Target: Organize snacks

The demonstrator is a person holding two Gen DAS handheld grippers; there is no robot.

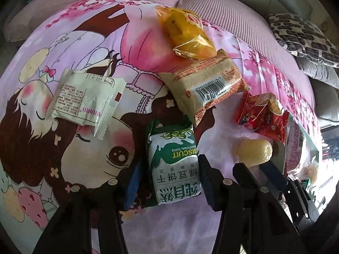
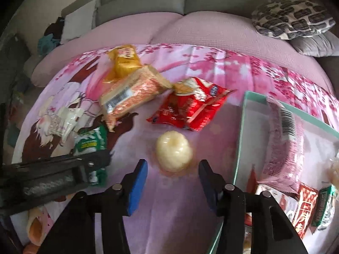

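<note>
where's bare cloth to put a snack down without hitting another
Free: the cloth left of the white sachet, and the near strip below the green biscuit pack. Crowded: the yellow pack, barcode pack, red pack and jelly cup cluster.

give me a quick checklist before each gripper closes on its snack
1. Green biscuit pack sits between the left gripper fingers: ok.
2. Left pads pressing the pack: not ok, a gap shows on the left side.
3. Pale round snack lies ahead of the right gripper, centred between its fingers: ok.
4. Right pads touching it: not ok, jaws stand apart and short of it.
5. Teal box has open floor for more snacks: ok.
6. Red packet clear of the round snack: ok, apart.
</note>
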